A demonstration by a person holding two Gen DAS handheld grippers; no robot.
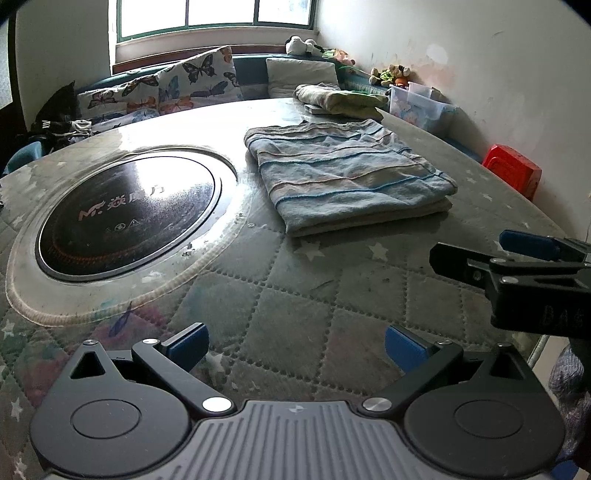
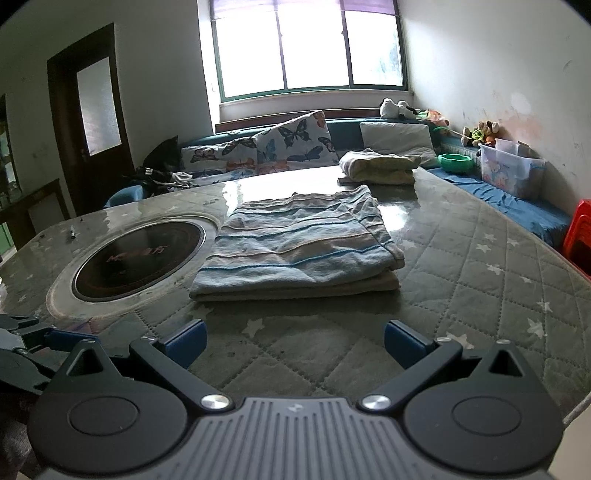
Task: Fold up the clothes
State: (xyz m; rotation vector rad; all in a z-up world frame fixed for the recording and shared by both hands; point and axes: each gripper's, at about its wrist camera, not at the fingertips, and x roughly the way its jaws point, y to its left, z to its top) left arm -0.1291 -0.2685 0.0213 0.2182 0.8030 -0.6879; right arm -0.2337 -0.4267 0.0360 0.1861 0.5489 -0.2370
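Your left gripper (image 1: 293,345) and right gripper (image 2: 294,341) hover spread and empty near a folded striped cloth (image 2: 295,243); soft, limp, likeliest gripped at its near corners.

Quilted table (image 2: 461,258) w/ inset cooktop (image 2: 140,254); butterfly cushions (image 2: 291,144), plastic bin (image 2: 511,171), red stool (image 1: 511,168) nearby.

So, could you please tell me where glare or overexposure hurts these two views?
Left wrist view: the window is blown out and its reflection washes over the cooktop. Right wrist view: the window is blown out too, with sheen on the table behind the striped cloth.
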